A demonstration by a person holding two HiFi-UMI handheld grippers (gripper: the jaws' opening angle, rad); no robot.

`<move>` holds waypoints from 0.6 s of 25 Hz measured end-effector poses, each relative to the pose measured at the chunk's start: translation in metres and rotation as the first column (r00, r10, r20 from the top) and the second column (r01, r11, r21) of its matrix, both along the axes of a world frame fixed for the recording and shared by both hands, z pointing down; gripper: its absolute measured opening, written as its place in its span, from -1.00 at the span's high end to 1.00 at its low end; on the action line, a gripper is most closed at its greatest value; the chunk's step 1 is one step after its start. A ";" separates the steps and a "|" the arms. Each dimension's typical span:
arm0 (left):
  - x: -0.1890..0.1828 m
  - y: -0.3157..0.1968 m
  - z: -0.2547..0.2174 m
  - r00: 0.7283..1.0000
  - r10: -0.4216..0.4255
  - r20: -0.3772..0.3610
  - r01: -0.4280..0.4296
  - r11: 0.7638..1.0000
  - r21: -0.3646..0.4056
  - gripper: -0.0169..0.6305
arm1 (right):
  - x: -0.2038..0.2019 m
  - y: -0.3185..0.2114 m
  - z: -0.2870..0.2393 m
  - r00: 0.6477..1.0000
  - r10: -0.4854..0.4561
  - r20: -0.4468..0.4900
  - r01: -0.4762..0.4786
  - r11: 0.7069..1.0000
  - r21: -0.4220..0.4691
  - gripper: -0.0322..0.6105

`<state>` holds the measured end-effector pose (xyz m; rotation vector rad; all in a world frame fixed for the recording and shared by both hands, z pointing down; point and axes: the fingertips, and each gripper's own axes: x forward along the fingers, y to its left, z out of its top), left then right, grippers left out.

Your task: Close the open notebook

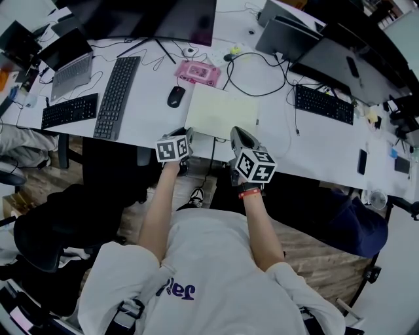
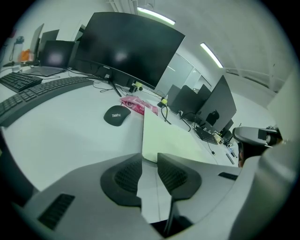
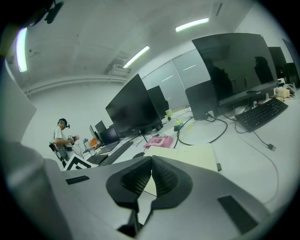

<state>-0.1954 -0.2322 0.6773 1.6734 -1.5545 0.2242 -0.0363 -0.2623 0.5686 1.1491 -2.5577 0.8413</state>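
The notebook (image 1: 221, 111) is a pale yellow-green rectangle lying flat on the white desk (image 1: 308, 141), near its front edge; I see one plain face and cannot tell a spine or a second page. It shows in the left gripper view (image 2: 173, 138) just beyond the jaws and in the right gripper view (image 3: 187, 154) behind them. My left gripper (image 1: 186, 136) hovers at its near left corner, with a narrow gap between the pads (image 2: 150, 157) and only desk showing through it. My right gripper (image 1: 239, 135) sits at the near right edge, its tips touching (image 3: 151, 160) with nothing between them.
A black mouse (image 1: 175, 96) and a pink case (image 1: 198, 72) lie just behind the notebook. Keyboards (image 1: 116, 95) stand to the left and another (image 1: 324, 103) to the right. A black cable (image 1: 262, 72) loops past the far right corner. Monitors (image 1: 150, 16) line the back. A person (image 3: 61, 136) stands far off.
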 end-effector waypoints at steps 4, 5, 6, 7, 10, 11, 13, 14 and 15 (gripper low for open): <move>0.002 0.000 -0.006 1.000 0.002 0.012 -0.002 1.000 0.012 0.61 | 0.001 -0.002 -0.002 1.000 0.012 0.013 -0.012 1.000 0.004 0.85; 0.002 0.001 -0.008 1.000 0.003 0.015 -0.004 1.000 0.015 0.61 | 0.001 -0.003 -0.003 1.000 0.016 0.017 -0.016 1.000 0.006 0.85; 0.003 0.001 -0.009 1.000 0.005 0.017 -0.005 1.000 0.018 0.62 | 0.001 -0.004 -0.004 1.000 0.021 0.021 -0.021 1.000 0.007 0.86; 0.003 0.001 -0.011 1.000 0.007 0.019 -0.007 1.000 0.021 0.63 | 0.001 -0.005 -0.006 0.999 0.024 0.024 -0.025 1.000 0.009 0.85; 0.005 0.001 -0.017 1.000 0.015 0.026 -0.016 0.999 0.031 0.65 | 0.002 -0.006 -0.008 0.999 0.032 0.031 -0.033 0.999 0.013 0.86; 0.006 0.001 -0.019 0.999 0.019 0.029 -0.020 0.999 0.034 0.66 | 0.002 -0.006 -0.009 0.999 0.036 0.034 -0.037 0.999 0.013 0.86; 0.008 0.001 -0.021 0.999 0.030 0.037 -0.031 0.999 0.040 0.67 | 0.004 -0.006 -0.010 0.998 0.044 0.040 -0.045 0.999 0.013 0.85; 0.008 0.001 -0.022 0.999 0.035 0.041 -0.037 0.998 0.043 0.67 | 0.004 -0.006 -0.010 0.998 0.047 0.041 -0.048 0.999 0.013 0.86; 0.008 0.001 -0.024 0.998 0.039 0.045 -0.041 0.998 0.046 0.67 | 0.005 -0.006 -0.010 0.998 0.050 0.042 -0.051 0.999 0.013 0.86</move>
